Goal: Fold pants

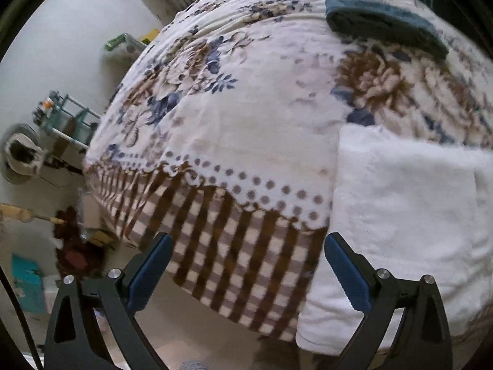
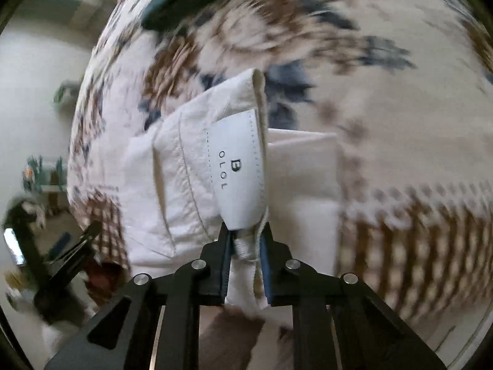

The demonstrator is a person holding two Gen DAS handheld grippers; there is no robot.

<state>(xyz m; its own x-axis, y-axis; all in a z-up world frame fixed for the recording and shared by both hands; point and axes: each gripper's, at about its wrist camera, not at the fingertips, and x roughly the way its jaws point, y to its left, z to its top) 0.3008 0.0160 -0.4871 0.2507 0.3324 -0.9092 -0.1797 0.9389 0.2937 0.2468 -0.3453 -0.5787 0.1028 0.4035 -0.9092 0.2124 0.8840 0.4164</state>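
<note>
The white pants point(image 2: 185, 166) lie on a bed with a floral sheet point(image 2: 385, 117). My right gripper point(image 2: 246, 234) is shut on the waistband edge, beside a white label with black letters point(image 2: 237, 166), and holds that end lifted over the rest of the pants. In the left wrist view the pants point(image 1: 400, 215) lie flat at the right, over the bed's near edge. My left gripper point(image 1: 246, 246) is open and empty, just left of the pants, above the checked border of the sheet point(image 1: 234, 252). The left gripper also shows at the lower left of the right wrist view point(image 2: 77, 246).
A folded dark teal garment point(image 1: 382, 24) lies further back on the bed. Left of the bed, on the pale floor point(image 1: 61, 46), stand a teal rack point(image 1: 64, 117), a round fan point(image 1: 21, 154) and a dark red heap point(image 1: 77, 246).
</note>
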